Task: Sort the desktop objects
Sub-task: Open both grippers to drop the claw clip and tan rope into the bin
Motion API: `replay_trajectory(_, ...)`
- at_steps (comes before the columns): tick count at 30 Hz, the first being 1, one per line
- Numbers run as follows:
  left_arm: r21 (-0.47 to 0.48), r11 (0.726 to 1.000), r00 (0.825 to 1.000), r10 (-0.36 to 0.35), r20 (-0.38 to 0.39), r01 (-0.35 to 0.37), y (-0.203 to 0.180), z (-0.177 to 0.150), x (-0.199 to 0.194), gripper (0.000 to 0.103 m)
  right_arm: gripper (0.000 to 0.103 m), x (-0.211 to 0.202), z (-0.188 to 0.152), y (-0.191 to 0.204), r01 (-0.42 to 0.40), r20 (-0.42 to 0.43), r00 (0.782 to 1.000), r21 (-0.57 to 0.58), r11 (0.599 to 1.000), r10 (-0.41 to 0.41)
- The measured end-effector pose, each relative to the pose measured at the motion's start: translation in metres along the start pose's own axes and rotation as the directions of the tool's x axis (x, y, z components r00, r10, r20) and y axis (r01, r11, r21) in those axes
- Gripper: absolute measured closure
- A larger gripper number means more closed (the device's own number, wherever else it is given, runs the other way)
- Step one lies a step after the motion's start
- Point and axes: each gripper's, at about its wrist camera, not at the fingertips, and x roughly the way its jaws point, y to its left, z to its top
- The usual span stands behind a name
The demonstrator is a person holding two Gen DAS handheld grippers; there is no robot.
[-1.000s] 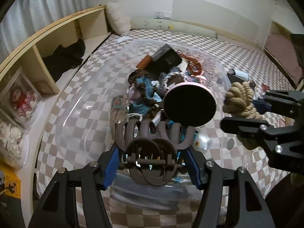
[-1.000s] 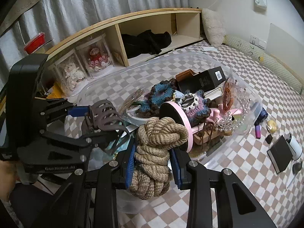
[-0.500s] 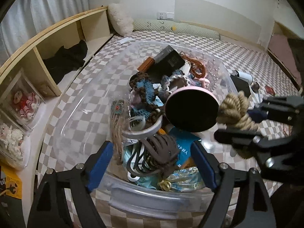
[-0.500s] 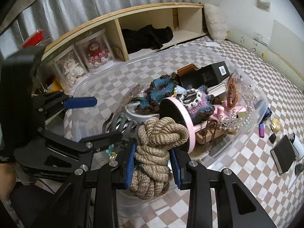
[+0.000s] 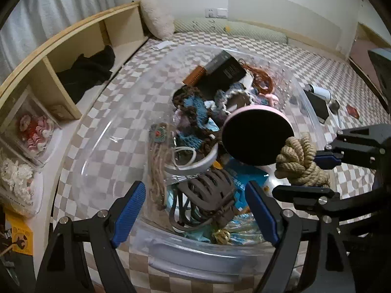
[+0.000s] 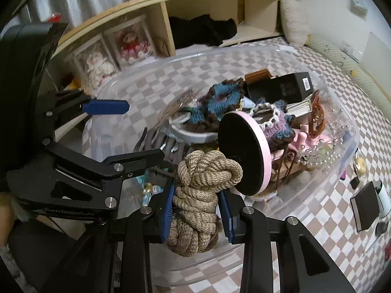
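Your left gripper (image 5: 195, 210) stands wide open over the clear bin (image 5: 102, 131) — the brown hair claw (image 5: 210, 195) lies loose between its pads, inside the bin on the pile. Your right gripper (image 6: 196, 210) is clenched on the knotted rope (image 6: 200, 195), held at the bin's near edge beside the pink-rimmed round mirror (image 6: 242, 153).

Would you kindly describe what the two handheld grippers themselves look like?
Both the left gripper and right gripper are matte black angular frames with silver bolts and flat blue finger pads. White lettering, partly readable, marks the left gripper's side. No cables or sleeves show.
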Motion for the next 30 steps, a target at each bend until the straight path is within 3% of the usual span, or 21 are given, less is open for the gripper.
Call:
replay_trajectory(4, 0.026, 1.000, 1.000, 0.012, -0.016, -0.012, -0.004, 0.002, 0.006, 0.019, 0.069, 0.005, 0.002, -0.003, -0.015, -0.047, 0.999, -0.018, 1.000, 0.014)
replay_trajectory(9, 0.045, 0.999, 0.999, 0.017, -0.030, -0.016, -0.005, 0.006, 0.010, 0.019, 0.069, 0.012, 0.004, 0.007, 0.031, -0.100, 0.994, -0.150, 0.988, -0.046)
replay_trajectory(15, 0.080, 0.997, 0.998, 0.013, -0.055, -0.008, -0.009, 0.007, 0.016, 0.019, 0.069, 0.014, 0.006, 0.013, 0.037, -0.149, 0.986, -0.231, 0.972, -0.073)
replay_trajectory(22, 0.089, 0.996, 0.998, 0.019, -0.059, -0.014, -0.009, 0.006, 0.016, 0.019, 0.069, 0.016, 0.006, 0.010, 0.020, -0.174, 0.983, -0.217, 0.976, -0.059)
replay_trajectory(30, 0.069, 0.997, 0.999, 0.018, -0.049, -0.014, -0.002, 0.005, 0.012, 0.019, 0.068, 0.015, 0.006, 0.016, 0.060, -0.152, 0.984, -0.237, 0.970, -0.098)
